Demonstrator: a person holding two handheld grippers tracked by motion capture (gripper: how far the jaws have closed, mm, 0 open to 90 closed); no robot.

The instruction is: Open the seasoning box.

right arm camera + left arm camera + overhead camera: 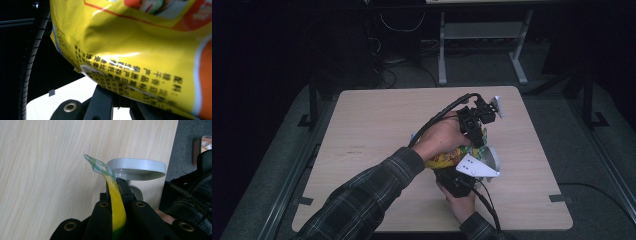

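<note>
A yellow snack bag hangs above the wooden table, held between both grippers. My left gripper points down at it from the far side. In the left gripper view its jaws are shut on the bag's thin sealed edge, whose clear green tip curls upward. My right gripper comes in from the near side under its grey plate. Its jaws are shut on the bag's lower edge, and the printed yellow face looms close. A grey bowl stands just beyond the bag.
A plaid-sleeved forearm crosses the table from the bottom left. The table's right edge lies close behind the bowl, with dark floor past it. A grey desk frame stands on the floor beyond the table.
</note>
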